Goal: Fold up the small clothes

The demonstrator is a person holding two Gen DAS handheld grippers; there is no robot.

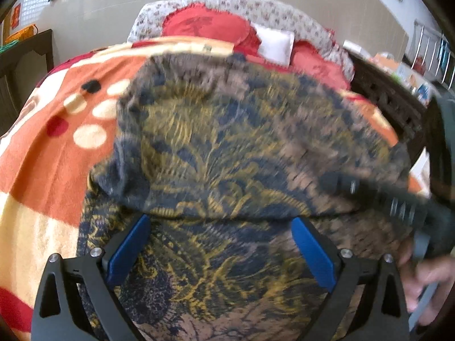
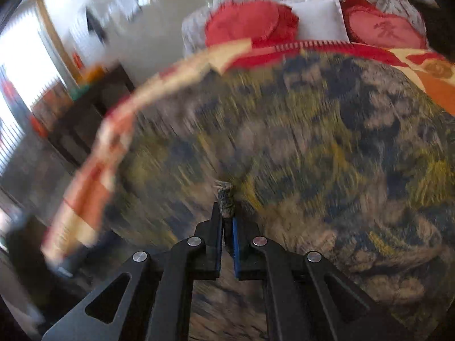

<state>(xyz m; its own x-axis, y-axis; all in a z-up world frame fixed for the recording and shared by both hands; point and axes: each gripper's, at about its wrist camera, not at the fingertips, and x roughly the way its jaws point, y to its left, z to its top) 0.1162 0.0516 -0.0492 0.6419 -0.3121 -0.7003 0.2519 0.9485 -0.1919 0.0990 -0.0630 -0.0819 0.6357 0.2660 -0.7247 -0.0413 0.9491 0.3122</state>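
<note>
Orange blanket (image 1: 51, 153), red cushion (image 1: 204, 27) with unreadable character, patterned garment (image 1: 227, 142)

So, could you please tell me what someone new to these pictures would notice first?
The dark garment with gold leaf print fills the middle of both views, spread over an orange and cream spotted blanket on the bed. The right tongs pinch a bunched edge of it, while the left tongs stand open above it. Behind lie red cushions at the head of the bed.
</note>
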